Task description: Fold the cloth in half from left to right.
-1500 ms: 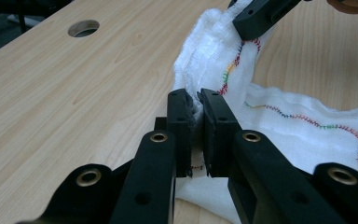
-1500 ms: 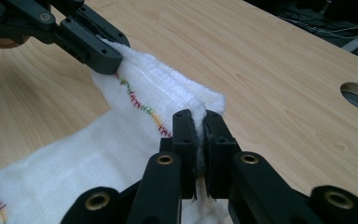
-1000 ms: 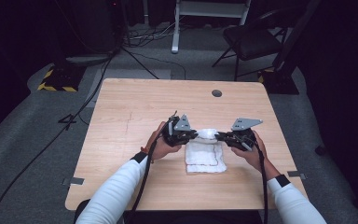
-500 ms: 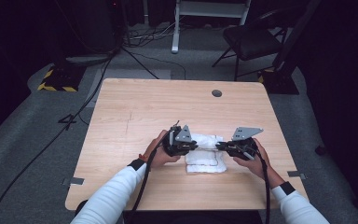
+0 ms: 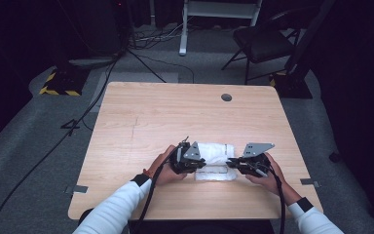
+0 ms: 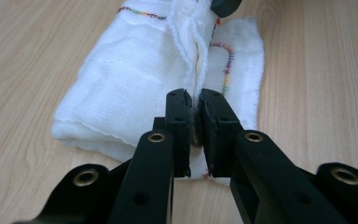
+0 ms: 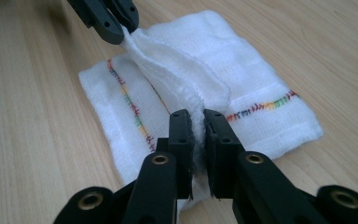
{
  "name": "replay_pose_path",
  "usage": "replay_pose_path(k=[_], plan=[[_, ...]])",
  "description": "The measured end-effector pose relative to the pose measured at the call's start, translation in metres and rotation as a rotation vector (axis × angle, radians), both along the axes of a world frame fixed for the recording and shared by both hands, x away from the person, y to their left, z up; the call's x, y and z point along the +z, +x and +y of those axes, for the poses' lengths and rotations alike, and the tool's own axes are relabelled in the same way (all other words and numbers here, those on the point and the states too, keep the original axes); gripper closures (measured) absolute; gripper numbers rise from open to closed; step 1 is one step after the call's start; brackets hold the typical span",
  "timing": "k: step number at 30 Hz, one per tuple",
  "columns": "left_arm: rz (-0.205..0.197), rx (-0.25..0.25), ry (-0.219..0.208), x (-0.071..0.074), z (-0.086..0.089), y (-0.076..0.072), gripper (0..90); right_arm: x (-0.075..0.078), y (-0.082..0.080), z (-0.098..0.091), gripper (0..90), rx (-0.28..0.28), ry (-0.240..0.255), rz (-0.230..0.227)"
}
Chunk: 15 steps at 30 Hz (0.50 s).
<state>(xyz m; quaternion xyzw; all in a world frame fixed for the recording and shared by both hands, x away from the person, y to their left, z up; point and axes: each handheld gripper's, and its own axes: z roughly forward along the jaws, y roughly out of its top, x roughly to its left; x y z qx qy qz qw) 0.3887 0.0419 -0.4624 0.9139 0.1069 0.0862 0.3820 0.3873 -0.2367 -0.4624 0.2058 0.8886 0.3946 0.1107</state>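
A white cloth (image 5: 214, 155) with a rainbow-stitched hem lies half folded near the front of the wooden table (image 5: 185, 112). My left gripper (image 5: 198, 164) is shut on the cloth's raised edge (image 6: 196, 70), the fabric pinched between its black jaws. My right gripper (image 5: 231, 164) is shut on the other end of that same edge (image 7: 186, 88). The held fold stands up between the two grippers over the flat lower layer (image 7: 121, 116). In the right gripper view the left gripper's jaw tips (image 7: 116, 28) show at the top, clamped on the fabric.
A round grommet hole (image 5: 226, 97) sits at the table's far side. Beyond the table stand a dark chair (image 5: 265, 41) and a white frame (image 5: 221, 9), with cables on the grey floor. Bare wood surrounds the cloth.
Both grippers have pulled toward the table's front edge with the cloth edge still held, and the fold has come over the lower layer.
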Motion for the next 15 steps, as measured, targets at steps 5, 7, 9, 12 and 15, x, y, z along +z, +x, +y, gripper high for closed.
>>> replay_pose_path(k=[5,7,9,12,15], plan=[[0.006,-0.01,0.018,-0.002,0.001,-0.004,83.0,-0.006,-0.006,-0.003,82.1,0.007,-0.028,0.008],[0.01,-0.016,0.027,-0.004,0.001,-0.004,84.4,-0.008,-0.008,-0.003,82.2,0.012,-0.045,0.007],[0.019,-0.019,0.032,-0.006,0.0,-0.005,85.1,-0.009,-0.008,-0.004,81.3,0.014,-0.043,0.011],[0.029,-0.025,0.037,-0.009,0.0,-0.006,85.3,-0.009,-0.009,-0.004,79.2,0.015,-0.041,0.018],[0.032,-0.027,0.039,-0.01,0.002,-0.008,85.3,-0.01,-0.013,-0.006,76.7,0.016,-0.044,0.023]])
